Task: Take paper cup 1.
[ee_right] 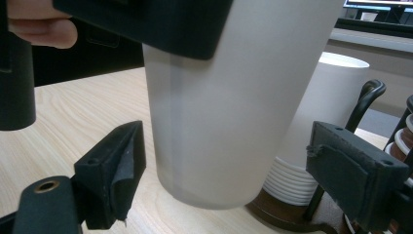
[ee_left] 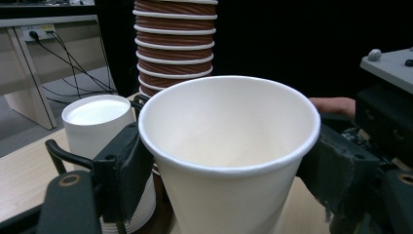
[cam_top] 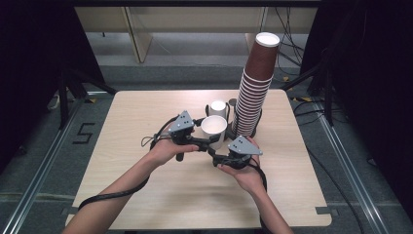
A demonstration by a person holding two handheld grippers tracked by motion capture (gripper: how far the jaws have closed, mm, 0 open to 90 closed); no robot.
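Place: a lab-style recording bay is suggested.
Enclosure: the wooden table (cam_top: 146, 195) is ringed by black curtains (cam_top: 29, 73).
Floor: metal rails (cam_top: 39, 170) and a taped mark (cam_top: 84, 132) are seen.
Wiring: cables (cam_top: 287, 44) are trailed behind; a wall socket (ee_left: 33, 34) is visible.

Cup (cam_top: 214, 127) stands before the short stack (cam_top: 218, 108), left of the tall stack (cam_top: 254, 87).

White cup (ee_right: 219, 112) stands between spread fingers (ee_right: 114, 170), untouched.
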